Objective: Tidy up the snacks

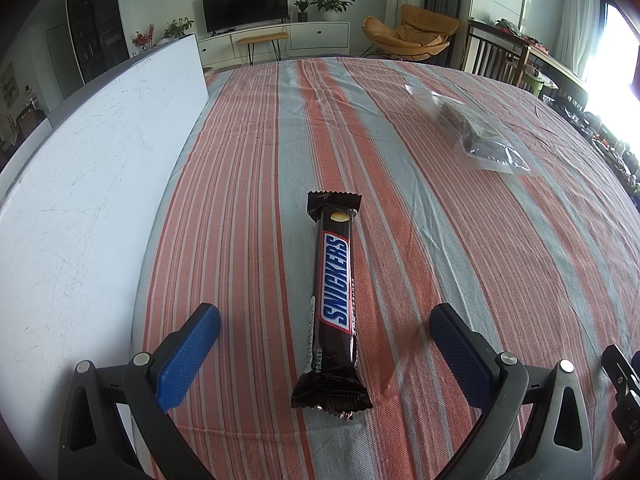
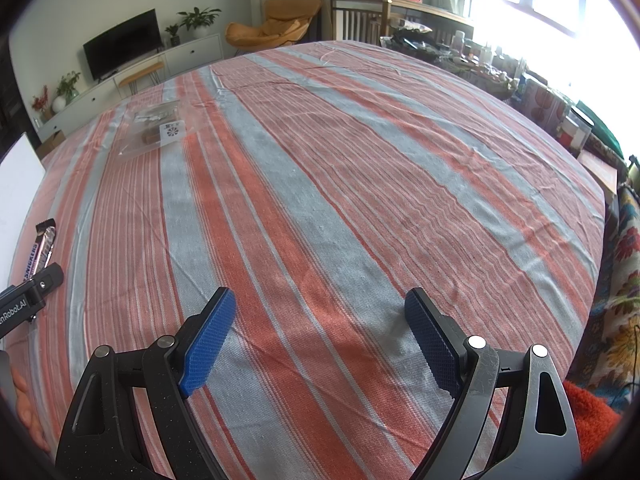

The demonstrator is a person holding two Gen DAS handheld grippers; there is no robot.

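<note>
Left wrist view shows the left gripper (image 1: 325, 322) spread wide, its blue pads either side of the Snickers bar (image 1: 333, 300), which lies lengthwise between them on the striped tabletop (image 1: 440, 260), untouched; the straddle looks set for a sideways pinch. Ahead and to its right rests a clear snack bag (image 1: 476, 132). The right gripper (image 2: 320, 312) hangs wide and empty over bare cloth, apparently waiting its turn.
</note>
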